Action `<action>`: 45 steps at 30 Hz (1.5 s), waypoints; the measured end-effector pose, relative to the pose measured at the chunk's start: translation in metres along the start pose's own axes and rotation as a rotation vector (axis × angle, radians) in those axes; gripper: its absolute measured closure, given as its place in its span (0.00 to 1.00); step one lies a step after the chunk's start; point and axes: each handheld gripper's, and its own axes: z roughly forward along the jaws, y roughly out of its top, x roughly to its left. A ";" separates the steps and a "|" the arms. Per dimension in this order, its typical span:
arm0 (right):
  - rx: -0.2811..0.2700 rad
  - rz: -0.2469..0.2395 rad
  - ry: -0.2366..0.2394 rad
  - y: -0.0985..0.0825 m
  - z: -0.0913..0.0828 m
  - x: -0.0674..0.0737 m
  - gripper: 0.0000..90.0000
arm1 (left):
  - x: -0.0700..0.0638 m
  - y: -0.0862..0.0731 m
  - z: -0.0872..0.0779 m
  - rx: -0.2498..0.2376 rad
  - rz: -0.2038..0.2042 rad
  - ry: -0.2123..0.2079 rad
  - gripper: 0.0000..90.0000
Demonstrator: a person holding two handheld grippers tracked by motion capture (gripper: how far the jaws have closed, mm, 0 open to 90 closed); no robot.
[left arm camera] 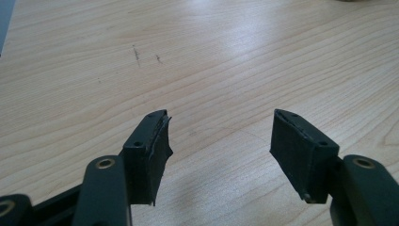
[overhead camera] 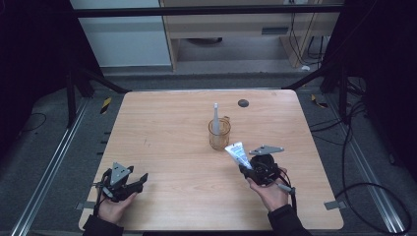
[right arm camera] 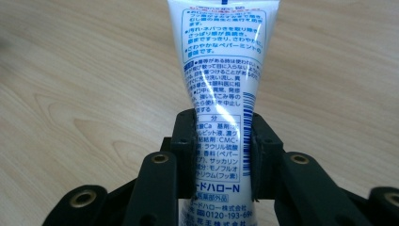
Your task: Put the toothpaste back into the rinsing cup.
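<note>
My right gripper (overhead camera: 246,166) clamps a white plastic toothpaste tube with blue print (overhead camera: 237,153), held above the light wooden table (overhead camera: 172,142), just in front of the amber transparent cup (overhead camera: 219,133) holding a white toothbrush (overhead camera: 215,118). My left gripper (overhead camera: 140,179) rests low near the table's front edge, jaws spread, gripping nothing.

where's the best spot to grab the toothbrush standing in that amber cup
Grip the toothbrush on its white upper stem, above the rim of the cup, coming straight down from above. It stands nearly upright with its lower part inside the cup, so only the top is free. The open left gripper is free.
</note>
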 end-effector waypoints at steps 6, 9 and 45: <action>-0.093 0.022 -0.012 0.012 -0.007 -0.009 0.76 | 0.000 0.000 0.000 0.001 -0.001 -0.001 0.41; -0.144 0.037 -0.016 0.020 -0.009 -0.012 0.76 | 0.000 0.000 0.000 0.000 0.000 -0.001 0.41; -0.549 0.161 -0.048 0.108 0.020 -0.046 0.76 | 0.001 0.000 0.001 -0.004 -0.010 0.001 0.41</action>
